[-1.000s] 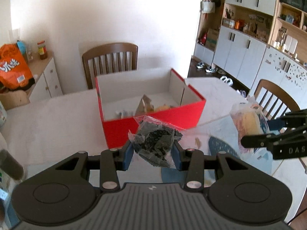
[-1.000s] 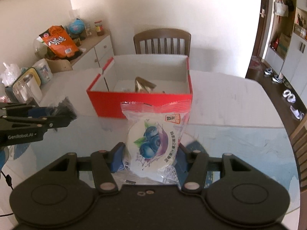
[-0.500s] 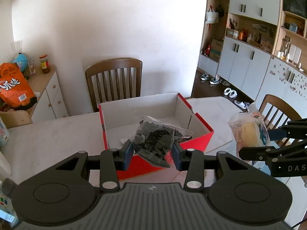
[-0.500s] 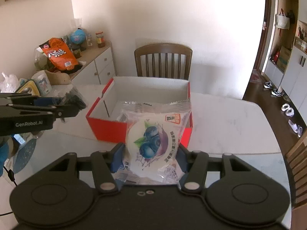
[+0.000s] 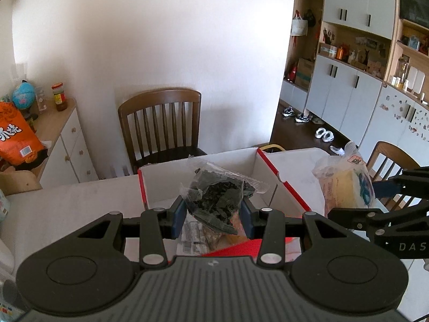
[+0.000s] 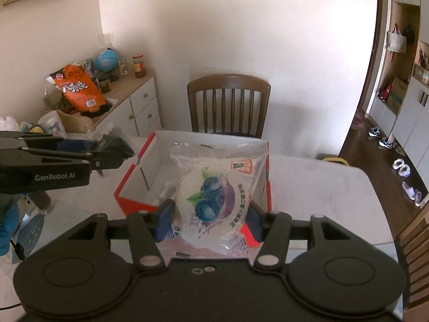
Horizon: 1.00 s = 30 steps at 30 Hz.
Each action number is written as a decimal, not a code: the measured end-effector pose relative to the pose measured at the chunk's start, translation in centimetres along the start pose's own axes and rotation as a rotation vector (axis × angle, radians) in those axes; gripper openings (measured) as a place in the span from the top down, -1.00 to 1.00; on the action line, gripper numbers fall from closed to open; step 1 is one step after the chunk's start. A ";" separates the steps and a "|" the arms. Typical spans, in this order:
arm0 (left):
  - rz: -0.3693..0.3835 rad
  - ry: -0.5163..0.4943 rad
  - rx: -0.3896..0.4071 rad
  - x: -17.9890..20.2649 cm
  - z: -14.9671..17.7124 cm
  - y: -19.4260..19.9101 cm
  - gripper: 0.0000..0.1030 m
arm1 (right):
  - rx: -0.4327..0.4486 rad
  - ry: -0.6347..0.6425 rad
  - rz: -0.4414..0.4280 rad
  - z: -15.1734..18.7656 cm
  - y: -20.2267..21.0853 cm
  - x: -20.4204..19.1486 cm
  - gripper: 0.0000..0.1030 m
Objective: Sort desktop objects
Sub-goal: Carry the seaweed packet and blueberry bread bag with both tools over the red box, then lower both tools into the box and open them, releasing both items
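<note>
My left gripper (image 5: 213,214) is shut on a clear bag of dark dried bits (image 5: 218,201) and holds it above the open red box (image 5: 284,187). My right gripper (image 6: 209,221) is shut on a blueberry snack packet (image 6: 214,198) and holds it over the near edge of the same red box (image 6: 128,182). Several small packets lie inside the box. The right gripper with its packet (image 5: 346,185) shows at the right of the left wrist view. The left gripper with its bag (image 6: 115,147) shows at the left of the right wrist view.
A wooden chair (image 5: 161,126) stands behind the white table (image 5: 67,201). A white sideboard (image 6: 134,107) at the left carries an orange snack bag (image 6: 77,88), a globe and a jar. A second chair (image 5: 388,161) stands at the right.
Both grippers have risen and moved forward with their packets, from in front of the red box to above it. Both stay shut on their packets.
</note>
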<state>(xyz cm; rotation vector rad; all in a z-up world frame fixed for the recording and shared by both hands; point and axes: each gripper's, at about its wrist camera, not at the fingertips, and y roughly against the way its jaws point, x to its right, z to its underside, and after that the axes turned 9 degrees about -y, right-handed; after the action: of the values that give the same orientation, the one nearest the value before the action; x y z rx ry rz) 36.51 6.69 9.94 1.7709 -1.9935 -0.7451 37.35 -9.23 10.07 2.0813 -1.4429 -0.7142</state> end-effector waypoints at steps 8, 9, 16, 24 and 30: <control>-0.006 -0.013 -0.050 -0.5 -1.3 -4.0 0.20 | 0.000 0.010 0.027 -1.9 -2.5 0.4 -0.08; -0.005 -0.015 -0.058 -0.6 -1.4 -4.5 0.20 | 0.000 0.010 0.029 -2.0 -2.8 0.5 -0.08; -0.021 -0.025 -0.111 -1.1 -1.9 -8.4 0.20 | -0.017 0.024 0.048 -2.8 -5.5 0.6 -0.08; -0.041 -0.066 -0.167 -1.3 -1.7 -12.1 0.20 | -0.056 0.023 0.058 -3.0 -8.6 1.2 -0.08; -0.037 -0.095 -0.217 -1.3 -0.8 -14.5 0.20 | -0.093 0.008 0.073 -2.8 -10.5 2.0 -0.08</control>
<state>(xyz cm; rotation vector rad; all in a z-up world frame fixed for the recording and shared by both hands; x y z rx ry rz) 48.66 6.88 1.92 1.6776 -1.8625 -1.0334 46.99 -7.54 4.87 1.9497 -1.4452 -0.7288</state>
